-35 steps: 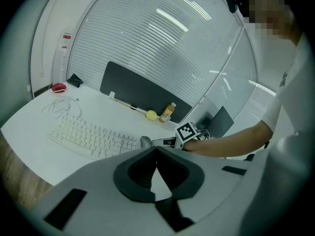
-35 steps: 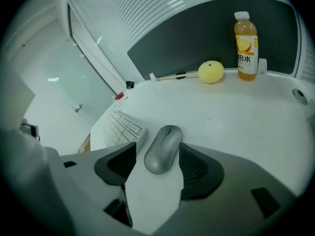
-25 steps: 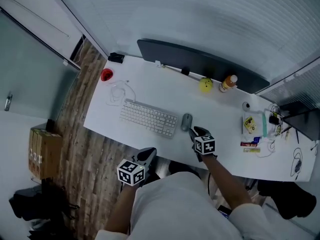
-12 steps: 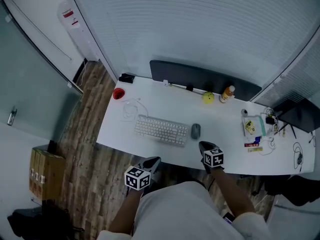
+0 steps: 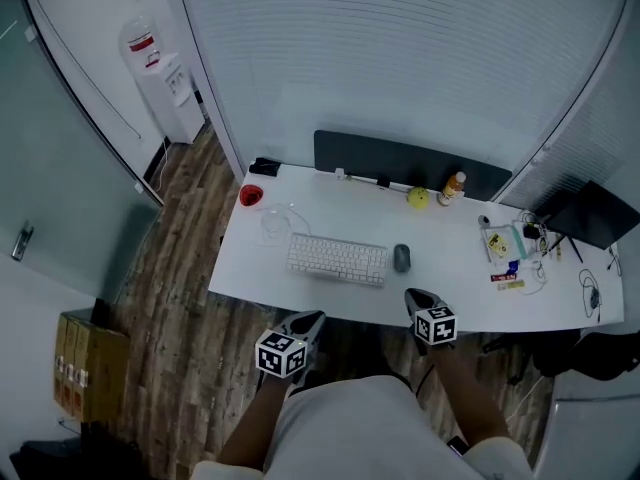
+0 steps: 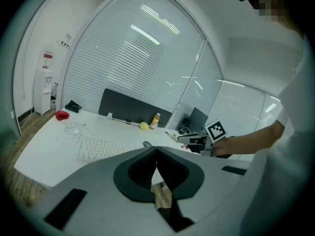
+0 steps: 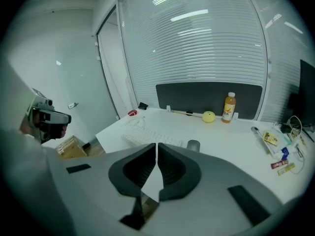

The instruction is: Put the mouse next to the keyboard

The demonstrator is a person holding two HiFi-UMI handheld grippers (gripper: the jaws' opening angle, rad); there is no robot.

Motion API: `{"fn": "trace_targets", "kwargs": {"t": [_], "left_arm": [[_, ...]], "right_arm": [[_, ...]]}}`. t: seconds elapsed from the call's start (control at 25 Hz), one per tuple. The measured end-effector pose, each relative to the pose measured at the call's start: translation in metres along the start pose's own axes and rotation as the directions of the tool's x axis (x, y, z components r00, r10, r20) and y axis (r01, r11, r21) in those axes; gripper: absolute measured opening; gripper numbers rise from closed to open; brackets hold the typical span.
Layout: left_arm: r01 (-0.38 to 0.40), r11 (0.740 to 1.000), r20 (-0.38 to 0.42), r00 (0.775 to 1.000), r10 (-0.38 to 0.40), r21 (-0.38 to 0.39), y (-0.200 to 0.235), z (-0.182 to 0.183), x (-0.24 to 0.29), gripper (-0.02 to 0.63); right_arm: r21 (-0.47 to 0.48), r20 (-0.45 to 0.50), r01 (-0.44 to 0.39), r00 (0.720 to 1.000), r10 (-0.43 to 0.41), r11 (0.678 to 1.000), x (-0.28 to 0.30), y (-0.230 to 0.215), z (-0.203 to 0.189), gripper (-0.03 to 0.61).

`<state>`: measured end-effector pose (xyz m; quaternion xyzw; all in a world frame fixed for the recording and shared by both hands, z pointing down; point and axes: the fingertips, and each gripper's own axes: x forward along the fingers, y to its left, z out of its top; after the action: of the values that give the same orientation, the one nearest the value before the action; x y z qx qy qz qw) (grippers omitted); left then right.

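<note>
The grey mouse [image 5: 401,258] lies on the white desk [image 5: 300,293], just right of the white keyboard [image 5: 337,259]; it also shows as the mouse [image 7: 193,145] in the right gripper view and, small, as the mouse [image 6: 147,143] past the keyboard [image 6: 106,148] in the left one. My right gripper [image 5: 419,300] is shut and empty, pulled back over the desk's near edge below the mouse. My left gripper [image 5: 308,321] is shut with nothing in it, held off the desk's front edge below the keyboard. Both sets of jaws meet with no gap.
Along the desk's back stand a dark screen panel [image 5: 405,164], a yellow ball [image 5: 417,197] and an orange bottle [image 5: 453,187]. A red dish [image 5: 251,195] sits at the left, small packets and cables [image 5: 510,253] at the right. A water dispenser [image 5: 165,73] stands on the wooden floor.
The right gripper has drawn back from beside the mouse to the desk's near edge. The head view has pulled up and back, so the desk looks smaller. The mouse stays by the keyboard.
</note>
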<state>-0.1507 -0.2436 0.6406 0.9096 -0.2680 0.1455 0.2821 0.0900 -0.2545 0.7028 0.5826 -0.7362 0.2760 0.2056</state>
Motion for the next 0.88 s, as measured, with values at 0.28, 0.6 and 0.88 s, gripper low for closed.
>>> {"fn": "trace_targets", "kwargs": {"t": [0.28,0.6,0.88], "left_arm": [[0.031,0.991,0.046,0.998,-0.038,0.128,-0.011,0.014,-0.023,0.017],[0.078,0.975,0.035,0.996,-0.088,0.209,-0.033,0.020,-0.028,0.017],[0.066,0.969,0.040,0.996,-0.078,0.238,-0.058,0.021,-0.027,0.017]], "right_arm": [[0.031,0.072,0.060,0.995,-0.062,0.998,-0.050,0.036,0.000,0.038],[-0.021,0.107,0.084,0.991,-0.081,0.996,-0.094,0.059,0.003,0.038],[-0.058,0.130,0.066,0.990,-0.058,0.996,-0.120,0.056,0.002,0.038]]}}
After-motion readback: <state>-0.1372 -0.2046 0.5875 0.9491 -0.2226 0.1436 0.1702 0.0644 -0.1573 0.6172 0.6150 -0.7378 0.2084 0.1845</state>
